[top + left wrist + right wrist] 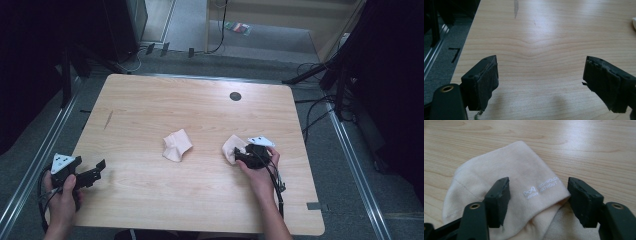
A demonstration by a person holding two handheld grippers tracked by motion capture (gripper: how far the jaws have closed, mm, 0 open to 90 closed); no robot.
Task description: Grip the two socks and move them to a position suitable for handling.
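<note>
Jaws of the right tool stand partly open, straddling a cream sock's printed cuff; whether the pads press it I cannot tell. In the high view this sock sits at four o'clock on the desk. A second sock lies near centre. Left tool, at eight o'clock, gapes wide, holding nothing.

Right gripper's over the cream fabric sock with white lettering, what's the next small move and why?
Probably close the right gripper the rest of the way on the cream fabric sock with white lettering. Its jaws straddle the sock's folded cuff edge with gaps on both sides, so nothing is pinched yet. The left gripper waits open over the bare wooden table.
</note>
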